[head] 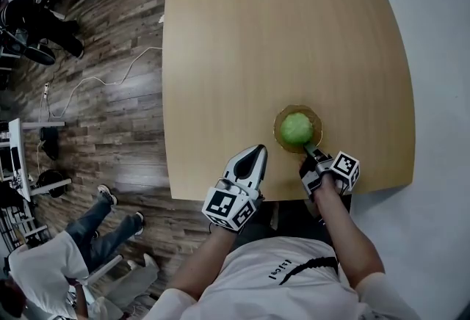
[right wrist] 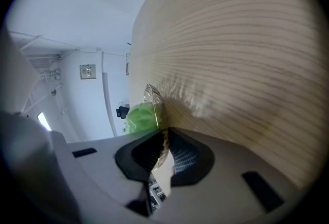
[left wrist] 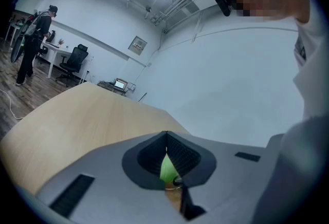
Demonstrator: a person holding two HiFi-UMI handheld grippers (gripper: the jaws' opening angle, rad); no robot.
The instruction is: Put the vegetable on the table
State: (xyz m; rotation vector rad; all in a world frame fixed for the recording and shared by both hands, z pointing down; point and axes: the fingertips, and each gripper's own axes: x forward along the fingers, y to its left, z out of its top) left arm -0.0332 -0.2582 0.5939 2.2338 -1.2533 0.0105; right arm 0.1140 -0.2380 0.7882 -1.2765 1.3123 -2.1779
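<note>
Nearest you, the left hand-held gripper (head: 257,155) sits over the table's near edge, jaws clenched on nothing. In the left gripper view its pads meet, w/ just a sliver of green vegetable (left wrist: 167,169) showing beyond them.

Beside it, the right hand-held gripper (head: 311,155) is grasping the near rim of the clear bowl (head: 280,122). The vegetable (head: 296,128) is inside that bowl, on the near-right part of the table (head: 279,40).

Step in hand, as I read it: set the bowl w/ its load down flat.
- Keep the rim pinch firm and the bowl level. A one-sided hold on thin clear ware can twist, and a round vegetable will prob. roll to the low side.
- Place it further in from the near edge before you let go.
- Your left is free, so use it to steady the far rim if the bowl tips.

What each view adds:
- Head view gives bowl position and both grippers, but hides the contact itself.
- Right gripper view shows the rim (right wrist: 152,98) sitting between the pads, w/ the vegetable (right wrist: 138,117) behind it.
- Neither makes clear whether the bowl's base is already down; it looks grounded, not certain.
- Only the left gripper view shows the far room, where a person (left wrist: 32,45) stands at a desk well beyond the table.
</note>
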